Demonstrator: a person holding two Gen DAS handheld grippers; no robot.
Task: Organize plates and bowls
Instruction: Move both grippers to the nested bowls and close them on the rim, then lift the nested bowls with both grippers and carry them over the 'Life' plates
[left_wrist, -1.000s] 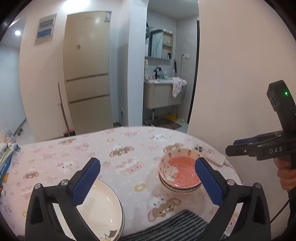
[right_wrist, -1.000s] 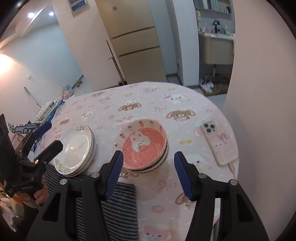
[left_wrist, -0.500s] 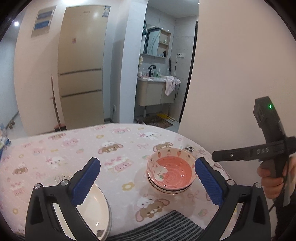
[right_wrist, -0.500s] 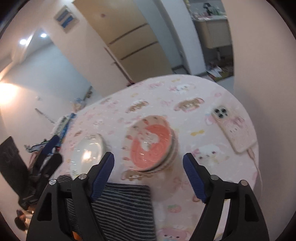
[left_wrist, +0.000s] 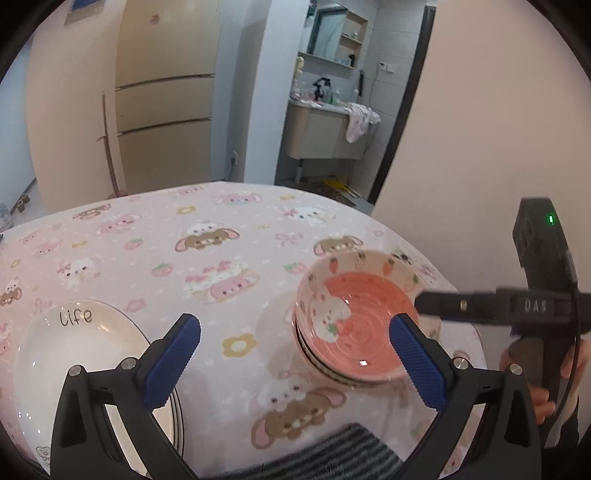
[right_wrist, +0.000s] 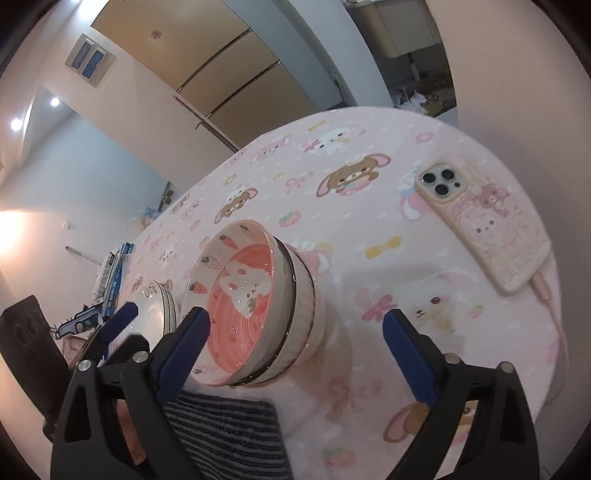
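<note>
Pink tablecloth (right_wrist: 369, 206); stacked bowls (right_wrist: 255, 306) between right claw's (right_wrist: 295, 332) spread fingers; left claw (left_wrist: 295, 347) likewise apart.

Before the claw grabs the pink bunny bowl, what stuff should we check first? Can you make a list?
1. Right claw open wide: ok.
2. Right claw lined up around the top bowl's rim: cannot tell; one finger overlaps the bowl stack, the other is beside it.
3. Bowls nested evenly in the stack: ok.
4. Phone out of the claw's way: ok, it lies apart from the bowls.
5. Left claw free to help: ok, open and holding nothing.
6. Plate stack apart from the bowls: ok.
</note>
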